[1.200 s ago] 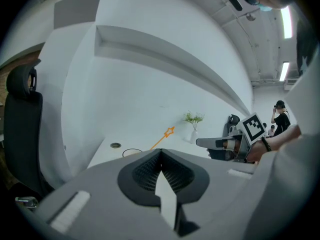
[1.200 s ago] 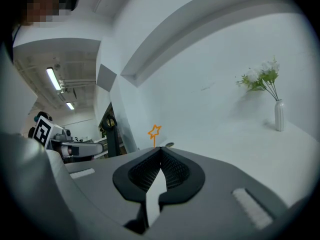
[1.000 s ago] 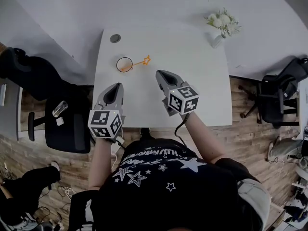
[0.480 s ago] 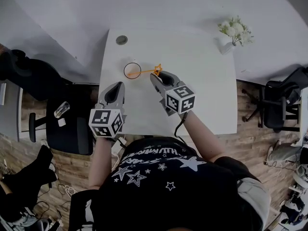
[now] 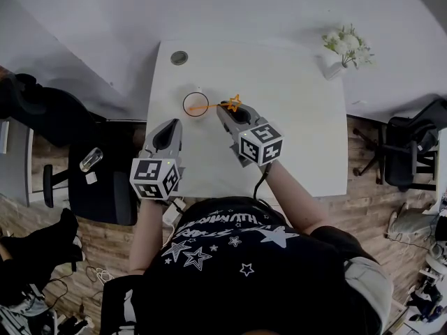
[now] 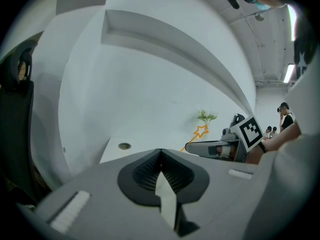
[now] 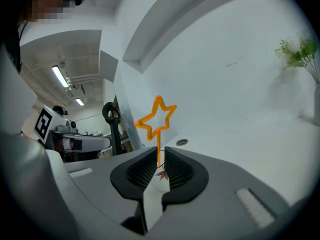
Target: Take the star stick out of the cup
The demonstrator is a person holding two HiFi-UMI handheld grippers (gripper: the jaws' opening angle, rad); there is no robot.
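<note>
- White counter (image 5: 293, 138) fills the middle of the head view, and a dark office chair (image 5: 49, 110) stands beside its left edge.
- Your left claw (image 5: 166, 137) hangs over the near part of the counter. Its jaws meet at the tip and nothing is between them. It is well apart from the cup, so it gives the cup no support.
- Next comes the cup (image 5: 184, 105), upright on the left back part of the counter, with a round cable hole (image 5: 179, 58) behind it.
- From the cup the star stick (image 5: 233, 102) leans out to the right over the rim. Its lower end is inside the cup and its star is outside, just at your right claw.
- Your right claw (image 7: 159, 152) has the thin shaft in the slot between its jaws, just under the star. The jaws stand narrowly apart and the shaft seems to lie against one side only, so I judge it is not pinched yet.
- Far right, a small vase of flowers (image 5: 343, 47) stands at the back corner, out of the way.
- First risk: if you lift before the jaws press from both sides, the thin shaft can slide through and drop into the cup again.
- Second risk: if you pull sideways, the leaning shaft pushes on the rim, and the free cup can tip or be dragged. Pulling along the shaft's own line would avoid this.
</note>
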